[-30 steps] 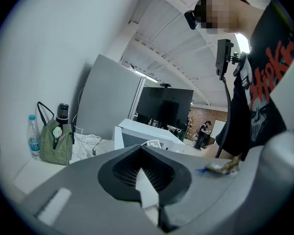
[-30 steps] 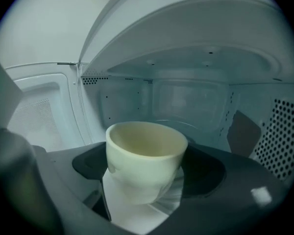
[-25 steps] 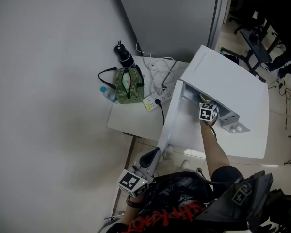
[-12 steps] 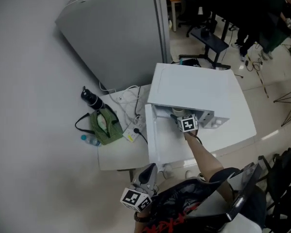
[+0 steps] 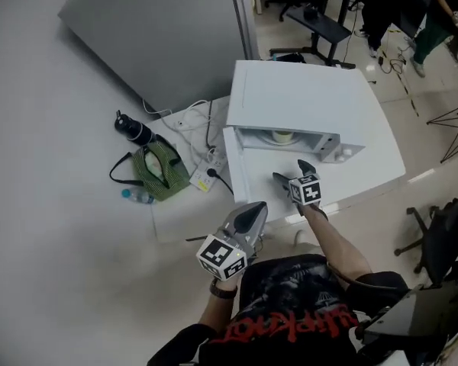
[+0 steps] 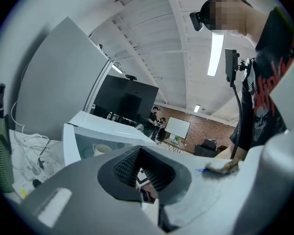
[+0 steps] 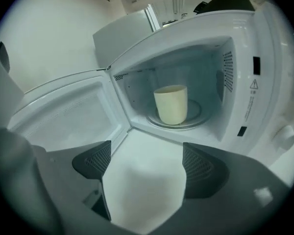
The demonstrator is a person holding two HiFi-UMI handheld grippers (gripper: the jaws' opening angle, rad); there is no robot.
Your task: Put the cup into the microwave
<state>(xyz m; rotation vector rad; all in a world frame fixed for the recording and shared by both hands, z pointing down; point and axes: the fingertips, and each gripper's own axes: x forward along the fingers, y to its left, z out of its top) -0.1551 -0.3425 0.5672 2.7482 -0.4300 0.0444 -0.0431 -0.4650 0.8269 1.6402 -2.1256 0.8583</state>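
Observation:
A cream cup [image 7: 171,104] stands upright on the glass turntable inside the white microwave [image 5: 305,105]; from above it shows in the cavity mouth [image 5: 281,136]. The microwave door [image 7: 73,111] hangs open to the left. My right gripper [image 7: 142,163] is just outside the cavity, in front of the cup, apart from it. Its jaws are closing with nothing between them; from above it hovers by the opening [image 5: 292,171]. My left gripper [image 5: 252,213] is shut and empty, low by the door's front edge. Its own view shows the cup [image 6: 102,150] through the microwave.
A white table [image 5: 179,219] carries a green bag [image 5: 159,172], a black bottle [image 5: 132,130], a small water bottle [image 5: 136,197] and a power strip with cables [image 5: 206,175]. A grey partition [image 5: 168,36] stands behind. Office chairs [image 5: 328,29] are at the back right.
My right gripper has pulled back out of the microwave cavity, leaving the cup on the turntable. My left gripper has moved forward toward the open door. The head view has swung.

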